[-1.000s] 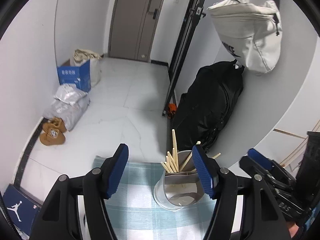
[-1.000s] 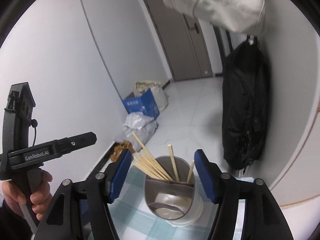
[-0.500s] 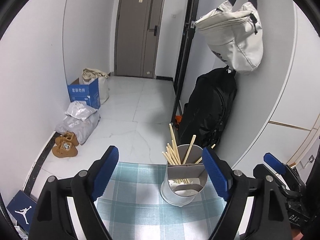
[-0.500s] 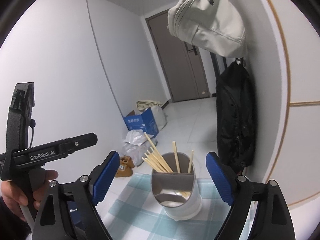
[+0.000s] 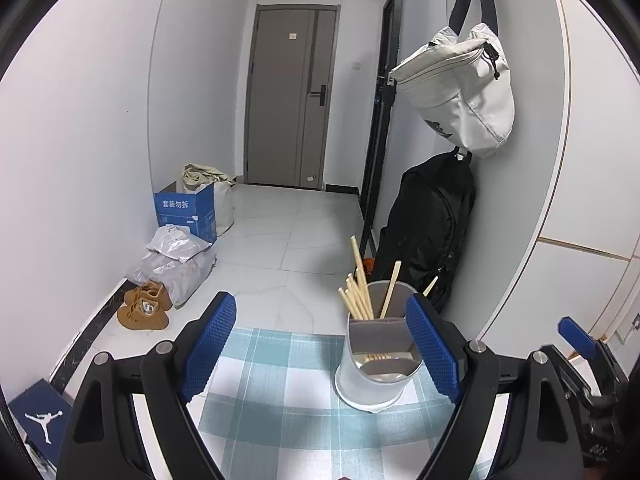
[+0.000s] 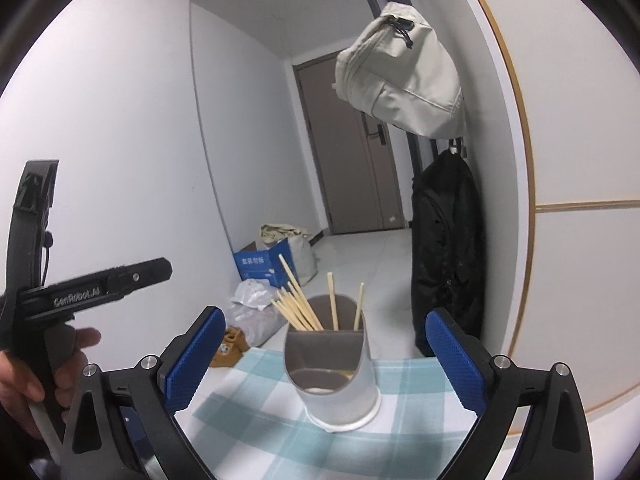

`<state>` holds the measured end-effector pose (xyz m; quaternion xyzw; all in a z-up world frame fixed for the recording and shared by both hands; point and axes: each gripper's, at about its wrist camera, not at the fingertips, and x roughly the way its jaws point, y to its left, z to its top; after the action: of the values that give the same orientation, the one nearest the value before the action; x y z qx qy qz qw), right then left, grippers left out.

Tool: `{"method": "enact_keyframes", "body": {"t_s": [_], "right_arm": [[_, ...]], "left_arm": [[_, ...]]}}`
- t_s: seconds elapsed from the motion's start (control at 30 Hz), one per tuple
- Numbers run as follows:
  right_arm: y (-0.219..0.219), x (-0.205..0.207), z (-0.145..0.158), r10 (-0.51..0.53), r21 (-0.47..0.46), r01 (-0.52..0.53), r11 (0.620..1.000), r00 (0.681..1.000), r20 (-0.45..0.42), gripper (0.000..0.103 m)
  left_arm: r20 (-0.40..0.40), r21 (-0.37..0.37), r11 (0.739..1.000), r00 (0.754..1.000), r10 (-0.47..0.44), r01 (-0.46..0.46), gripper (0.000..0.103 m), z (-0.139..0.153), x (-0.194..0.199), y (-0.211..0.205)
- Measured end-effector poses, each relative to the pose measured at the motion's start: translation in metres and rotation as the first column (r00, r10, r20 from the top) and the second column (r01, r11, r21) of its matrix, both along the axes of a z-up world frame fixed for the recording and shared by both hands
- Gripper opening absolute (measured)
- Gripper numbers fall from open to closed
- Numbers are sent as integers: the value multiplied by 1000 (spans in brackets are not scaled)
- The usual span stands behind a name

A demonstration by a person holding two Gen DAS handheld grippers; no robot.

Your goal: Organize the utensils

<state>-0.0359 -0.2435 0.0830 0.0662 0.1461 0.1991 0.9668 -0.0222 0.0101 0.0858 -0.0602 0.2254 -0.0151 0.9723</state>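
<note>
A grey-and-white utensil holder (image 5: 376, 364) stands on a blue-and-white checked cloth (image 5: 280, 396). Several wooden chopsticks (image 5: 360, 292) stand in its rear compartment. The holder also shows in the right wrist view (image 6: 332, 368), with the chopsticks (image 6: 304, 304) leaning left. My left gripper (image 5: 320, 348) is open and empty, the holder just inside its right finger. My right gripper (image 6: 326, 364) is open and empty, with the holder between its fingers but apart from both. The left gripper's body (image 6: 72, 296) shows at the left of the right wrist view.
The table's far edge drops to a white tiled floor (image 5: 280, 240). A black backpack (image 5: 428, 232) and a white bag (image 5: 460, 88) hang on the right wall. A blue box (image 5: 186, 212), grey parcels (image 5: 176, 260) and brown shoes (image 5: 144, 312) lie on the floor at left.
Both grippers have pulled back and tilted up from the holder, and their jaws have opened wider. The holder and chopsticks have stayed in place.
</note>
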Motion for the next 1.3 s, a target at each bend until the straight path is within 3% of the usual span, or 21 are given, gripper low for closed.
{"method": "enact_keyframes", "body": {"t_s": [0.5, 0.7, 1.3], "right_arm": [[-1, -26, -39, -25, -34, 25, 999, 1000, 8, 103], [-1, -23, -54, -28, -38, 27, 999, 999, -26, 103], [10, -10, -69, -16, -43, 13, 999, 997, -72, 103]], "left_arm": [[20, 44, 998, 999, 39, -40, 84, -59, -8, -4], [-18, 48, 998, 999, 39, -38, 84, -76, 2, -5], [-45, 76, 996, 998, 46, -42, 84, -83, 0, -9]]}}
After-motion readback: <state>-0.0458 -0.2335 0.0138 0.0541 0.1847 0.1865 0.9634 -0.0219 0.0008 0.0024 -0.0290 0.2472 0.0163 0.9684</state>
